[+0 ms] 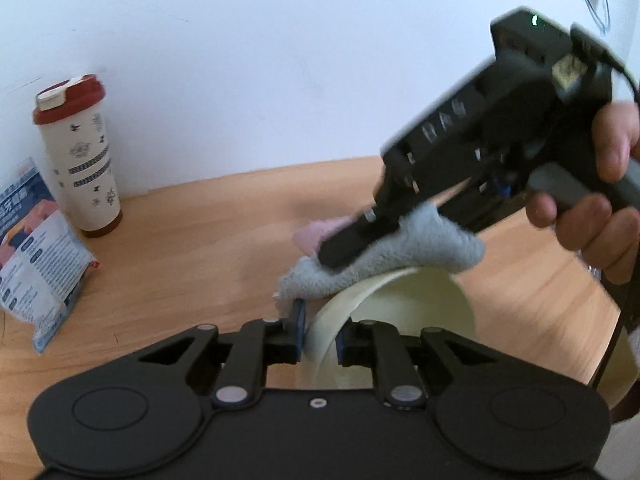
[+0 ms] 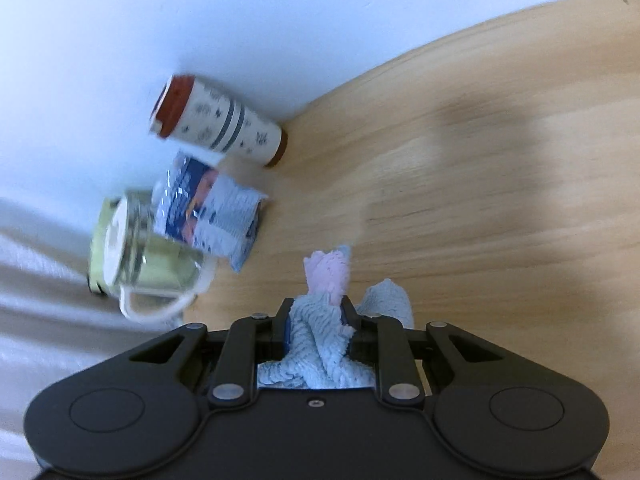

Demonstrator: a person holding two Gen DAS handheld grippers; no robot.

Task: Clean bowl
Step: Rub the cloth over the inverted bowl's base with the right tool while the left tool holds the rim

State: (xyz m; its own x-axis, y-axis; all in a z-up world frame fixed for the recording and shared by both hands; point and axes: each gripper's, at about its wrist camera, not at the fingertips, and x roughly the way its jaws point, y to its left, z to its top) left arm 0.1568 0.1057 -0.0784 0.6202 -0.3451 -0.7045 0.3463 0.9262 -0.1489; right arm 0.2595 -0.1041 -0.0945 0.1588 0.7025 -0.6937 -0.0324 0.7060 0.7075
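In the left wrist view my left gripper (image 1: 322, 316) is shut on the rim of a cream bowl (image 1: 420, 312), which is tipped on its side with its opening facing away. My right gripper (image 1: 340, 248) reaches in from the upper right, held by a hand (image 1: 600, 208). It is shut on a fluffy blue and pink cloth (image 1: 400, 252) that hangs over the bowl's upper rim. In the right wrist view the right gripper (image 2: 318, 308) clamps the bunched cloth (image 2: 316, 340), with the pink end (image 2: 328, 272) sticking out past the fingertips. The bowl is hidden there.
On the wooden table (image 1: 180, 240) a white tumbler with a red lid (image 1: 78, 156) stands by the white wall, next to a blue and white packet (image 1: 36, 252). A glass mug (image 2: 140, 256) sits beside the packet. A black cable (image 1: 612, 340) hangs at the right.
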